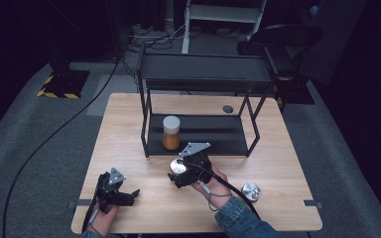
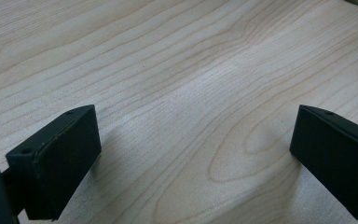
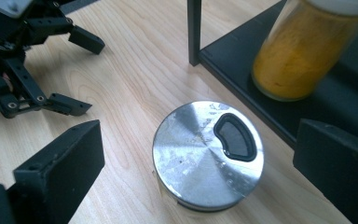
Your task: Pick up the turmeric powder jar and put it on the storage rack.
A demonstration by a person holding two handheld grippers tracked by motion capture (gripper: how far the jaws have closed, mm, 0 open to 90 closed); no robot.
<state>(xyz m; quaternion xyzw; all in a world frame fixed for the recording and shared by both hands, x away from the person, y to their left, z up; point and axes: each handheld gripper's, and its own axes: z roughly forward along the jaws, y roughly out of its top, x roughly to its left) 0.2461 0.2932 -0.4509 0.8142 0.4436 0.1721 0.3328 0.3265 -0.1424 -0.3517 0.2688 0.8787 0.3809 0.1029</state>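
A short jar with a round silver lid (image 3: 208,154) stands on the wooden table (image 1: 129,129), just in front of the black rack. My right gripper (image 3: 205,144) is open, its jaws wide on either side of this jar with gaps on both sides. From above, the right gripper (image 1: 176,173) hovers over that silver-lidded jar (image 1: 178,166). A tall jar of orange powder (image 1: 171,133) with a white cap stands on the rack's lower shelf (image 1: 218,134); this orange jar (image 3: 307,51) is close behind. My left gripper (image 1: 131,195) rests open at the front left, over bare wood (image 2: 193,130).
The black two-level rack (image 1: 206,67) spans the table's middle and back, and its front post (image 3: 194,32) rises near the silver jar. A second silver-lidded jar (image 1: 251,191) sits at the front right. A dark round grommet (image 1: 227,109) lies behind the rack.
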